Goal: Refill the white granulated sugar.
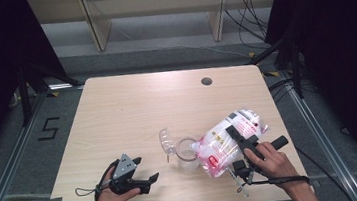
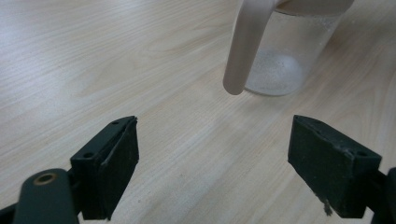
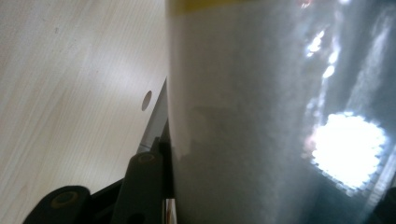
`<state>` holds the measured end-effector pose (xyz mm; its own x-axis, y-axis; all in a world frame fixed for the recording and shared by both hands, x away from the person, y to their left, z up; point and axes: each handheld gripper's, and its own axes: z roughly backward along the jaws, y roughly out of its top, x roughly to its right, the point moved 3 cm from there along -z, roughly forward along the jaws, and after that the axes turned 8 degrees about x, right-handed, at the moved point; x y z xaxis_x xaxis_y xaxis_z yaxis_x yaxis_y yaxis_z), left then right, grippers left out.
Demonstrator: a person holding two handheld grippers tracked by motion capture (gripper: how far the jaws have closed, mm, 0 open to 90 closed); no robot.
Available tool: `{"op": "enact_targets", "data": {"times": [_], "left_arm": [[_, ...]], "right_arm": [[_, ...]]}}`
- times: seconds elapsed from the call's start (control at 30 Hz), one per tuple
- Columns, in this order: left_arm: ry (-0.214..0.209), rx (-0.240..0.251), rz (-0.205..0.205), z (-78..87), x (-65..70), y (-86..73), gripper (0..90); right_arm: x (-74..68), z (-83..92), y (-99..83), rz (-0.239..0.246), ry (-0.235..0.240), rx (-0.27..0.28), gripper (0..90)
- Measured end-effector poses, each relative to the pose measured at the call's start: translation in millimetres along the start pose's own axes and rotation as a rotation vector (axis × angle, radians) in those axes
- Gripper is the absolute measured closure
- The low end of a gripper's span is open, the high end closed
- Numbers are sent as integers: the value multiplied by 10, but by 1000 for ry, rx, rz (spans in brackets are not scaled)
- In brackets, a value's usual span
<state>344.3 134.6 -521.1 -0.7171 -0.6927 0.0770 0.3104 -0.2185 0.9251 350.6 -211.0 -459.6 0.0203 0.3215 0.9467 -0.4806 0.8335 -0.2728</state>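
A clear plastic cup (image 1: 188,155) with a curved handle (image 1: 164,141) stands on the wooden table (image 1: 132,110) near its front. A white and pink bag (image 1: 221,143) with a red label lies tilted against the cup's right side, its lower end at the rim. My right gripper (image 1: 235,135) is shut on this bag; in the right gripper view the bag (image 3: 261,116) presses against one finger (image 3: 144,186). My left gripper (image 1: 146,168) rests low at the front left, open and empty. In the left gripper view its jaws (image 2: 212,154) face the cup (image 2: 289,56), which holds some white grains.
A round cable hole (image 1: 206,81) sits near the table's far edge. Dark curtains and metal stands flank the table, and a floor rail (image 1: 3,174) runs along its left side. Wooden furniture legs stand behind it.
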Motion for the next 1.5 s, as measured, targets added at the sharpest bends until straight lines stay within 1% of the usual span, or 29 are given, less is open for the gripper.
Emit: {"op": "enact_targets", "data": {"times": [0.03, 0.07, 0.1, 0.2, 0.27, 0.3, 0.33, 0.37, 0.47, 0.57, 0.6, 0.87, 0.9, 0.93, 0.97, 1.03, 1.07, 1.13, 1.17, 1.2, 1.27, 1.3, 1.37, 1.5], "left_arm": [[0, -1, -1, 1, -1, 0, 160], [0, 0, 0, 0, 1, 0, 160], [0, 0, 0, 0, 1, 0, 160], [0, 0, 0, -1, 2, -1, 160], [1, 0, 4, -2, 3, -1, 161], [0, 0, 0, -2, 1, -1, 160], [0, 0, 2, -1, 3, -2, 160], [0, 0, 3, -1, 3, -2, 160], [0, 0, 2, -2, 0, -1, 161], [0, 0, 0, 0, 0, 0, 160], [0, 0, -1, 1, -1, 1, 160], [0, 0, 0, 1, -2, 0, 160], [0, 1, 0, 1, -1, 0, 160], [0, 0, -1, 1, -1, 0, 160], [0, 0, 0, 0, -1, 1, 160], [0, -5, -8, 4, -7, 1, 160], [0, -5, -7, 4, -7, 0, 160], [0, -4, -6, 4, -5, 0, 160], [0, -4, -7, 4, -7, 1, 160], [-1, -5, -8, 4, -8, 1, 160], [4, -5, 0, 6, -3, -1, 160], [2, -4, -4, 6, -6, 1, 160], [3, -4, 1, 7, -3, 0, 160], [3, 0, 7, 3, 0, 0, 160]], "right_arm": [[3, -3, 0, 3, 0, 3, 618], [-15, 7, -5, -16, 0, -10, 620], [-12, 6, -5, -10, -1, -10, 621], [-10, 6, -5, -16, -1, -8, 622], [9, -5, 0, 3, -2, 7, 623], [10, -6, 0, 6, -3, 6, 624], [3, -2, -2, 4, 0, -1, 625], [-8, 5, -6, -11, 0, -11, 625], [-7, 10, -10, -20, 0, -11, 625], [-4, 13, -9, -13, -1, -13, 626], [20, 2, -3, 13, -5, 2, 626], [31, 6, -5, 21, -8, 2, 629], [26, 8, -8, 20, 0, -3, 629], [20, 17, -13, 8, -1, -13, 630], [28, 17, -14, 12, -2, -13, 629], [30, 26, -18, 6, -4, -19, 630], [53, 17, -15, 25, 0, -5, 630], [58, 31, -15, 17, -9, -18, 630], [69, 29, -12, 24, -7, -17, 631], [81, 22, -8, 41, 2, -7, 631], [81, 26, -6, 37, 7, -14, 631], [74, 27, -7, 29, 12, -18, 632], [82, 21, -4, 44, 4, -11, 633], [61, 33, -5, 21, 7, -24, 634]]}}
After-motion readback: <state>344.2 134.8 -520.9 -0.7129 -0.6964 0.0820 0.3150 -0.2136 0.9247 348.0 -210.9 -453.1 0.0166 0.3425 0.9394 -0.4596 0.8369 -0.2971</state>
